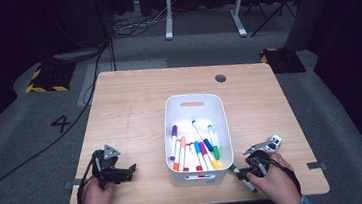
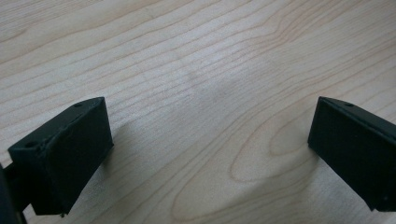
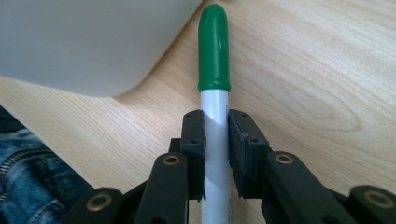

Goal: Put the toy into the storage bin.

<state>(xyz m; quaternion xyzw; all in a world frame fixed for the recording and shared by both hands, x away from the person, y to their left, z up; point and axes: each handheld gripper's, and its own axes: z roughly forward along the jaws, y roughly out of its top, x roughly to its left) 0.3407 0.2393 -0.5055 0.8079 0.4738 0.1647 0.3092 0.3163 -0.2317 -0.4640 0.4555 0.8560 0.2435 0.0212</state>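
Green-capped marker (image 3: 215, 84) sits clenched in the right gripper (image 3: 215, 140) just beside the white bin (image 1: 172, 133), still to go in; left gripper (image 2: 205, 144) rests released.

A green-capped white marker (image 3: 215, 93), a white bin (image 1: 194, 111), a light wood-grain table (image 1: 129, 107).

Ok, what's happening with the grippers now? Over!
Right gripper shut on green marker. Left gripper open, empty. Bin close beside marker.
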